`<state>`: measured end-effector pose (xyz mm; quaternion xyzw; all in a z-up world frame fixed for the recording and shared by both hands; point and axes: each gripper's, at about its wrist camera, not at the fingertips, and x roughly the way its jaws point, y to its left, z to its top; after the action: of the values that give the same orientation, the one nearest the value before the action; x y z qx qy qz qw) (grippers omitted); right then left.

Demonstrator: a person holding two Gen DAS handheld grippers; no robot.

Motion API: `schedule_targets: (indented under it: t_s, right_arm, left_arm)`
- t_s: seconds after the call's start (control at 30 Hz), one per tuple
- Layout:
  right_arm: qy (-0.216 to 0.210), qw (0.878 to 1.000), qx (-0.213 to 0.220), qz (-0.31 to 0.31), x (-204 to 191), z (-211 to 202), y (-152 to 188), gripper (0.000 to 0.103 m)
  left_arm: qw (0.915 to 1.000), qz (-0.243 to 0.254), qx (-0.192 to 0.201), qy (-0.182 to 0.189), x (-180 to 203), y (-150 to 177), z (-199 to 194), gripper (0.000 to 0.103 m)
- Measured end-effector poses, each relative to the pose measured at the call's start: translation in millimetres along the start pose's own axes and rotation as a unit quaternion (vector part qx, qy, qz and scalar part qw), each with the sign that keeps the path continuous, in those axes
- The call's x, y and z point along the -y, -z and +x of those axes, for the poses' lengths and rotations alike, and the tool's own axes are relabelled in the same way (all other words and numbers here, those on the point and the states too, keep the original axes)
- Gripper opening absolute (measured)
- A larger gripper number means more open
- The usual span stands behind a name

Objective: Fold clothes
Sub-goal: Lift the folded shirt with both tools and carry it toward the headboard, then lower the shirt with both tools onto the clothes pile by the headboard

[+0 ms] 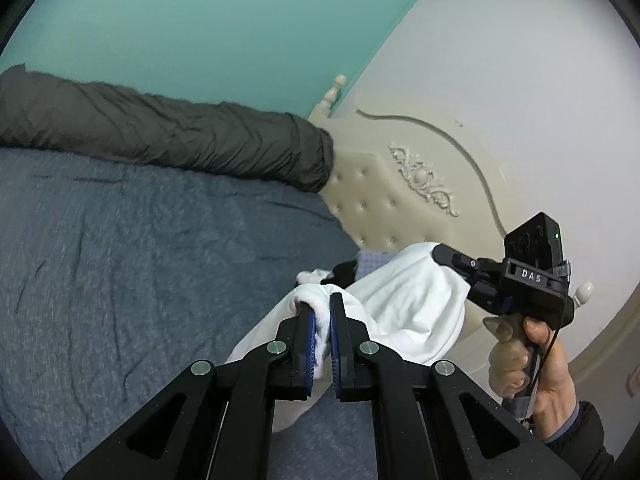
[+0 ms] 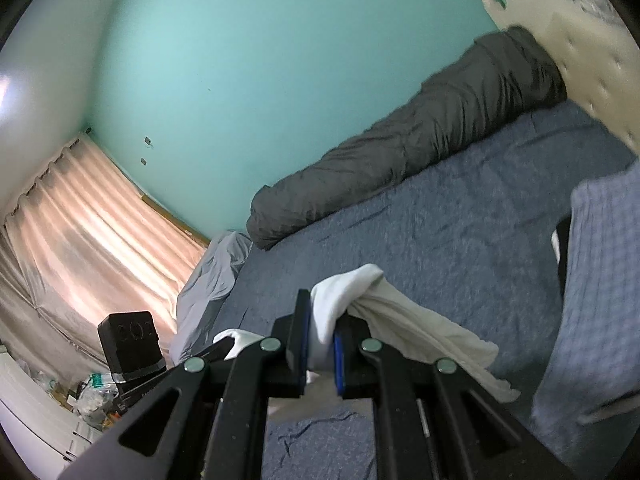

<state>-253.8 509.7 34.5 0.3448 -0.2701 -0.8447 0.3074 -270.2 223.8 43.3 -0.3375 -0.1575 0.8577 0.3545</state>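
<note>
A white garment [image 1: 400, 300] hangs in the air above the blue-grey bed sheet [image 1: 120, 260]. My left gripper [image 1: 322, 308] is shut on one bunched edge of it. My right gripper [image 1: 444, 258], held in a hand, grips the other end at the right in the left wrist view. In the right wrist view my right gripper [image 2: 322, 316] is shut on a fold of the white garment [image 2: 400, 320], which trails down to the right. The left gripper's body [image 2: 130, 344] shows at lower left there.
A rolled dark grey duvet [image 1: 168, 132] lies along the teal wall. A cream tufted headboard [image 1: 400, 184] stands at the right. A light blue checked cloth [image 2: 600, 288] and dark clothes [image 1: 344, 272] lie near the headboard. Curtains [image 2: 80, 240] and floor clutter [image 2: 92, 396] are beyond the bed.
</note>
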Motion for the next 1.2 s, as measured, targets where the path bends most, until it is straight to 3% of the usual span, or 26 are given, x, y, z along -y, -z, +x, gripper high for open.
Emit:
schedule_targets:
  t_s: [0.23,0.57,0.87,1.2]
  right_arm:
    - [0.013,0.999,0.026,-0.021,-7,-20,-78,0.009]
    - [0.063,0.995,0.065,-0.046,25,-28,-185,0.009]
    - [0.108,0.988,0.105,-0.045,96,-40,-246,0.009]
    - [0.146,0.976,0.152,-0.053,135,-76,-294,0.009]
  left_arm:
    - [0.9995,0.027,0.014,-0.004,42,-61,20,0.006]
    - [0.9986,0.05,0.016,-0.004,78,-150,105,0.006]
    - [0.9982,0.06,0.006,-0.007,99,-187,202,0.006]
    - [0.9962,0.086,0.004,0.009,134,-212,263,0.006]
